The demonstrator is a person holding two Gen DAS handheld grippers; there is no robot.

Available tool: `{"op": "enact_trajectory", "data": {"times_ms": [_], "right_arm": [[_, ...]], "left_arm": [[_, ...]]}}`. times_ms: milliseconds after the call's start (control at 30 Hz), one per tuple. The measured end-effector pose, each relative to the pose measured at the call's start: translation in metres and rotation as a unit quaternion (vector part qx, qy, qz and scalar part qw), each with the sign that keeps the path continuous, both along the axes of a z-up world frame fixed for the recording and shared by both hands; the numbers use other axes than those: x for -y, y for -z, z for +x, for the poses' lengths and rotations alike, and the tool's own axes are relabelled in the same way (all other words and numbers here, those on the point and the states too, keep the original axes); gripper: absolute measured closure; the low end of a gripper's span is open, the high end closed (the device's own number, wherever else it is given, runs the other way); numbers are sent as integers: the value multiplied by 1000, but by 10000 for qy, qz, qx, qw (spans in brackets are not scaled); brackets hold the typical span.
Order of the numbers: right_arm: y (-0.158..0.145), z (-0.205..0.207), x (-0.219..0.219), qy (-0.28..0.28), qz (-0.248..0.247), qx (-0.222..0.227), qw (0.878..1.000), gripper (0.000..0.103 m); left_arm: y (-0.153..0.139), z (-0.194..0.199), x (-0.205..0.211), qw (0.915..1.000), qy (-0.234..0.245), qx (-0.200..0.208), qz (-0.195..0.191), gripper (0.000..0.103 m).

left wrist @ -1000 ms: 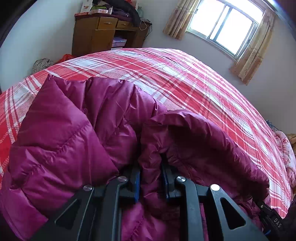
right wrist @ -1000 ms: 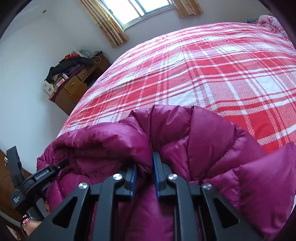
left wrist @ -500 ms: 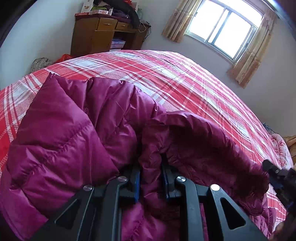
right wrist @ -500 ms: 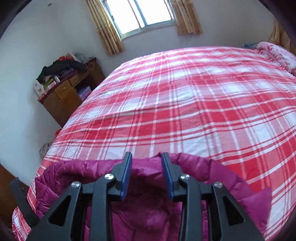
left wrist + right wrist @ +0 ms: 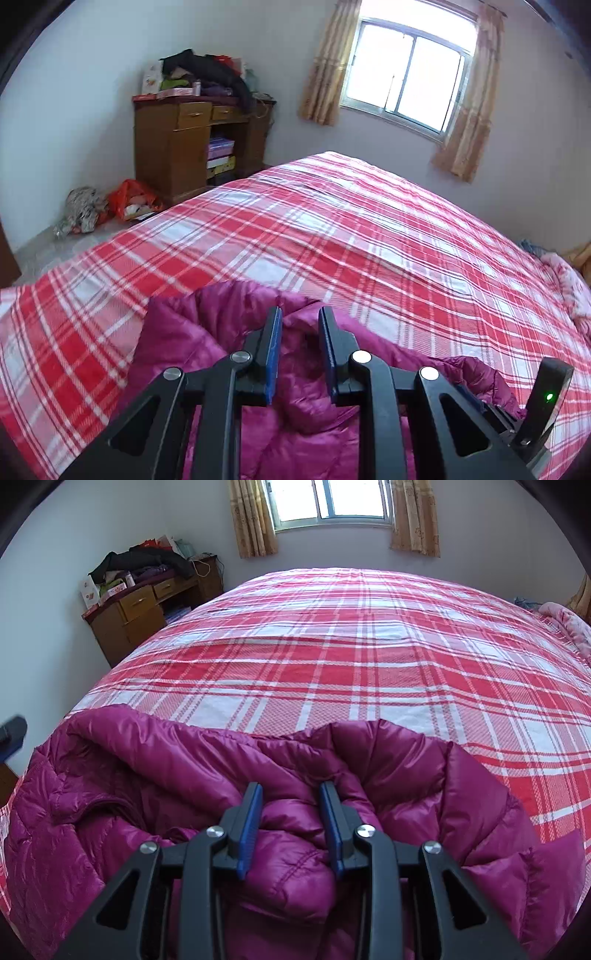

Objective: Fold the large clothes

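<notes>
risk: the right gripper [image 5: 291, 827] has its jaws closing around a puffy ridge of the magenta down jacket [image 5: 388, 775]; the shell looks slick, so the bite could slide off or catch only one layer, and the fold would come out skewed. left gripper [image 5: 299, 350]: jaws narrow, a gap showing between the blue pads, jacket fabric below and behind them; cannot tell whether any fabric is pinched. if it holds nothing, one-sided pulling would likely drag the bulk toward the bed edge.

jacket: quilted, glossy, deep magenta, bunched in thick rolls with deep creases, not flat. it lies on the near edge of the red plaid bed [image 5: 369, 646], directly under both grippers.
</notes>
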State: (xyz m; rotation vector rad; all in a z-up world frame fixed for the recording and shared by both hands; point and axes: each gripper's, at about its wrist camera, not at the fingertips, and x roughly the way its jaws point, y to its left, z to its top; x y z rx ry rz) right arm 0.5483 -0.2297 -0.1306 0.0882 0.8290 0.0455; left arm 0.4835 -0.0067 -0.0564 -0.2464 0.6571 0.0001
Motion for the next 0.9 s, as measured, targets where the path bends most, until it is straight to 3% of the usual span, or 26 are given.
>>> {"op": "enact_trajectory", "data": {"times_ms": [133,200,267,367,533,667,900], "right_arm": [[0,-1,0,-8,2,26,10000,69],[0,-2,4,-14,104,32,9999,69],[1,-2,6,-44,203,49,9998,68],[1,-2,6,-60,279,43,9996,67],[1,-1,3,-87,184,23,9998,65],[2,2,-4,-146,4,-6,9999,60],[3,3,-11,-139,-263,-16,9996,59]], "left_arm": [[11,51,32,9965,709,-427,93,82],[40,69,40,9923,634,-915,549,82],[77,72,34,9871,586,-1379,564,82],[94,51,23,9928,666,-942,332,82],[93,55,30,9921,635,-929,554,82],[94,57,29,9929,630,-906,449,82],[94,59,34,9924,599,-893,604,82]]}}
